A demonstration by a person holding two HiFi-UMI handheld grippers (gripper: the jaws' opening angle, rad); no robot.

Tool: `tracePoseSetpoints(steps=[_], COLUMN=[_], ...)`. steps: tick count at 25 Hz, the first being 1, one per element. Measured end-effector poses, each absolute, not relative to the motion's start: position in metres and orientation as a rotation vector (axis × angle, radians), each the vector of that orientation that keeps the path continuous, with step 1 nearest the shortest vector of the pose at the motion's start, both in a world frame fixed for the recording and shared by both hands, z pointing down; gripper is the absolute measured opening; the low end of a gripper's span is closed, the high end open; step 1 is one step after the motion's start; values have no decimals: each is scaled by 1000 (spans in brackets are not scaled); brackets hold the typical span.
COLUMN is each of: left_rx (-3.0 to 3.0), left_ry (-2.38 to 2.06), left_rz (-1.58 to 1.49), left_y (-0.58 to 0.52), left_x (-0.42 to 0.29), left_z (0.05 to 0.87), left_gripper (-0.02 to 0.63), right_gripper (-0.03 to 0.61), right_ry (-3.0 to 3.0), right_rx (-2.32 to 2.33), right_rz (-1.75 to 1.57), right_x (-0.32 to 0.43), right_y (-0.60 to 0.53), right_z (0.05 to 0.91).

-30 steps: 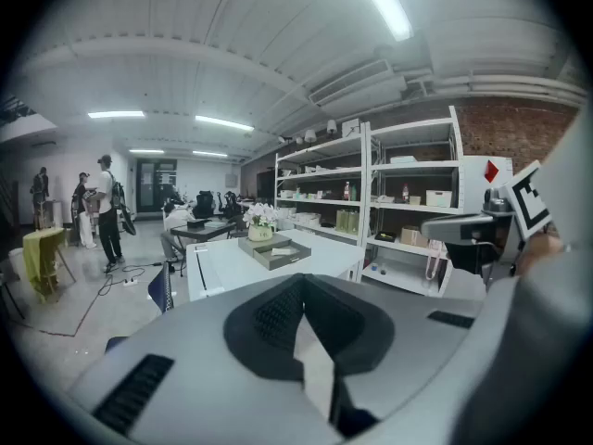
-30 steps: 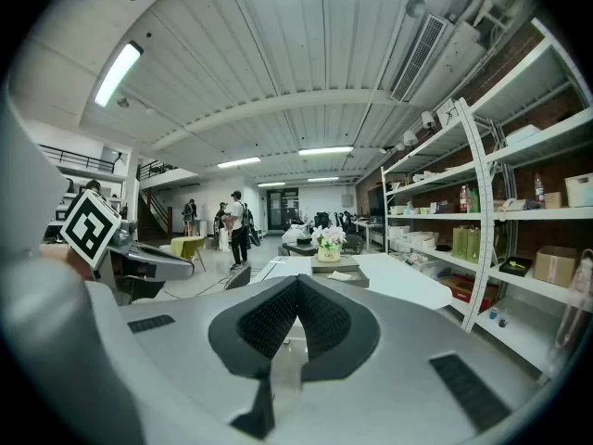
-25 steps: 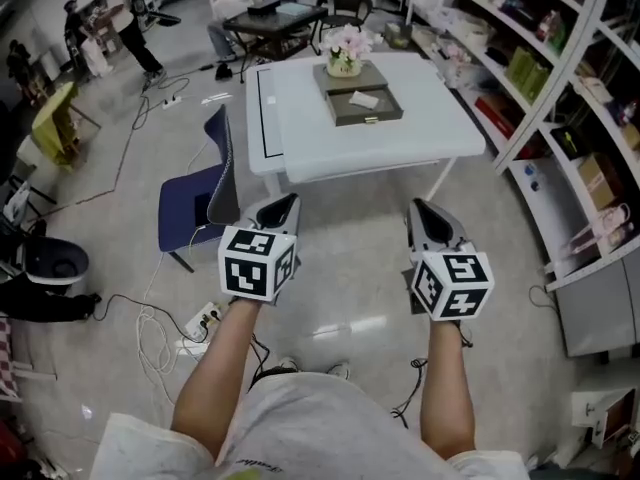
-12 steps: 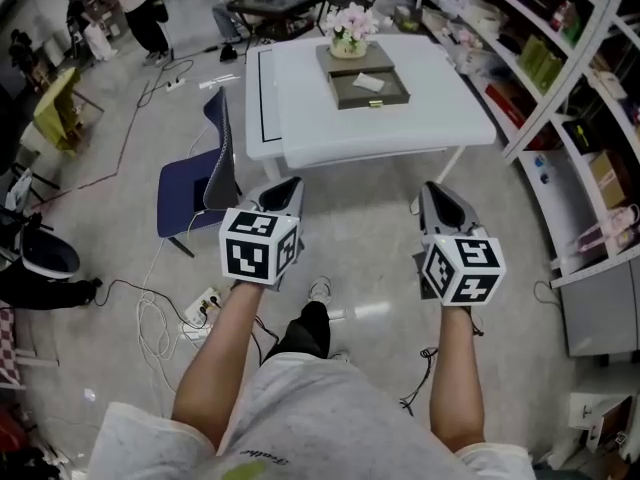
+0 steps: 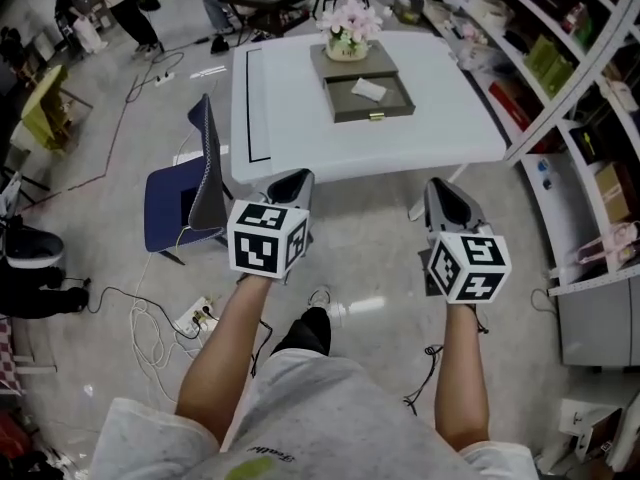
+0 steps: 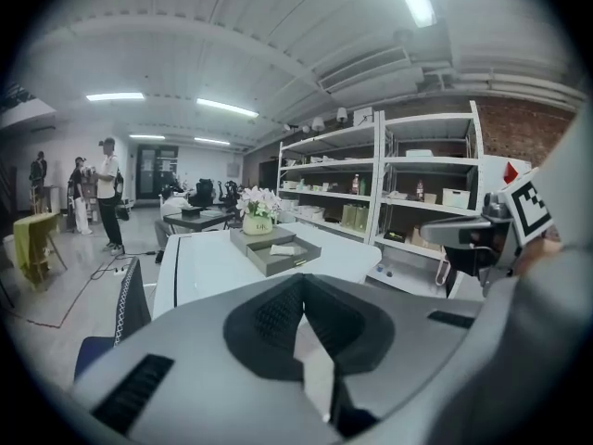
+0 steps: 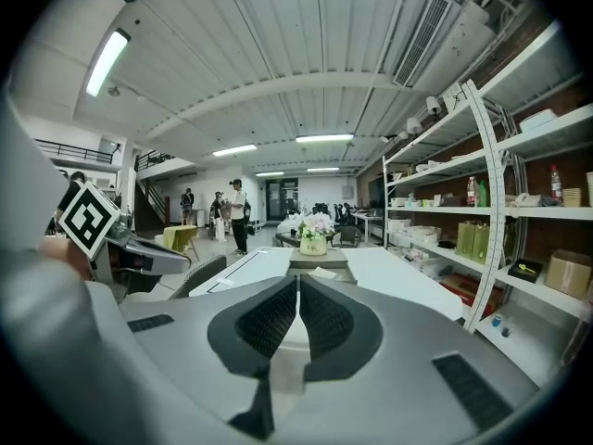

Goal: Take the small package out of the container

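On the white table [image 5: 300,128] stands a grey open drawer-like container [image 5: 352,104] with a small white package [image 5: 368,90] lying in it. The container [image 6: 275,251] and the package [image 7: 321,272] also show ahead in both gripper views. My left gripper [image 5: 292,179] and right gripper [image 5: 440,187] are held side by side over the floor, short of the table's near edge. Both are shut with nothing between the jaws, seen up close on the left gripper [image 6: 301,282] and the right gripper [image 7: 297,282].
A flower pot [image 5: 347,32] sits behind the container. A blue chair [image 5: 185,203] stands at the table's left corner. Shelving [image 5: 560,118] runs along the right. Cables and a power strip [image 5: 195,318] lie on the floor to the left. People stand far back left.
The table and container have come nearer and lower in the head view as the person walks toward them. Both grippers keep their place in front, still shut.
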State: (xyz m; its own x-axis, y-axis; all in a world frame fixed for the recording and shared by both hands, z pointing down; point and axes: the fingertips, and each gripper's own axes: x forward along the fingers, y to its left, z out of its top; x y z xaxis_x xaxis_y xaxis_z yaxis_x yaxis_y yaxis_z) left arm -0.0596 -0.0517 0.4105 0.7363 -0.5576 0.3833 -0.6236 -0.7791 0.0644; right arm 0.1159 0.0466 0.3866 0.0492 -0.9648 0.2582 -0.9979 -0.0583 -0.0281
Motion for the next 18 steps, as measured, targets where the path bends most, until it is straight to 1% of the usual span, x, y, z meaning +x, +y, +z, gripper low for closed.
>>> tracePoseSetpoints(steps=[10, 18], left_rx=[2720, 2724], left_ry=[-906, -877], left_rz=[525, 532], left_y=[-149, -215], left_x=[-16, 4], left_z=[416, 417], left_gripper=[6, 6], right_gripper=[48, 87], right_ry=[-2015, -2011], right_rx=[2137, 2122], right_rz=[358, 393], right_x=[154, 168], right_y=[-51, -120], right_z=[391, 396])
